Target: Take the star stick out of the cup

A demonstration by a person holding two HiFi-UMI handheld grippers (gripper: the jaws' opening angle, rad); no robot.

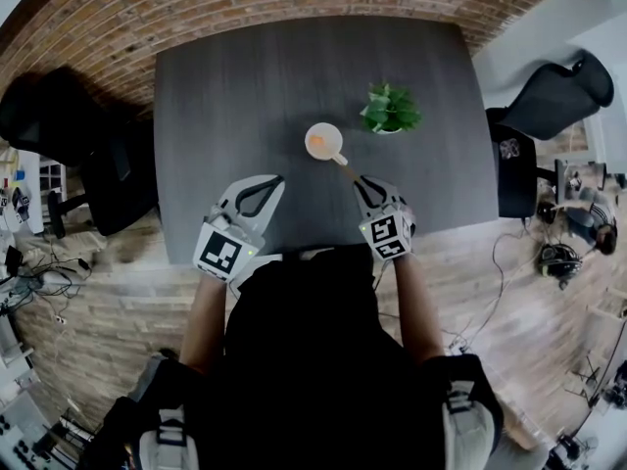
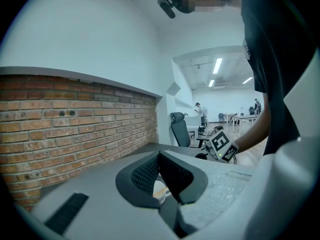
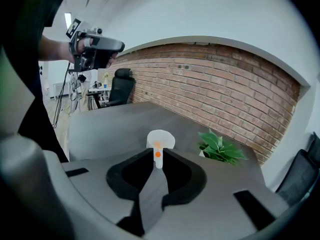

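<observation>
1. The star stick (image 1: 345, 169) stood in the white cup (image 1: 308, 137) at the centre of the head view. It leaned out toward the lower right, orange showing inside the cup.
2. The right gripper (image 1: 362, 184) had its jaws shut on the stick's free end. In the right gripper view the stick showed between the jaw tips, with the cup just behind.
3. Judged from this, the stick should be lifted along its own lean, up and back toward the lower right. That way it would not lever the cup over.
4. The left gripper (image 1: 281, 178), at lower left of the cup, had its jaws together and held nothing. It could steady the cup.
5. A small plant (image 1: 390, 109) stood near the cup's upper right on the dark table (image 1: 225, 96). The pull should stay away from it.
</observation>
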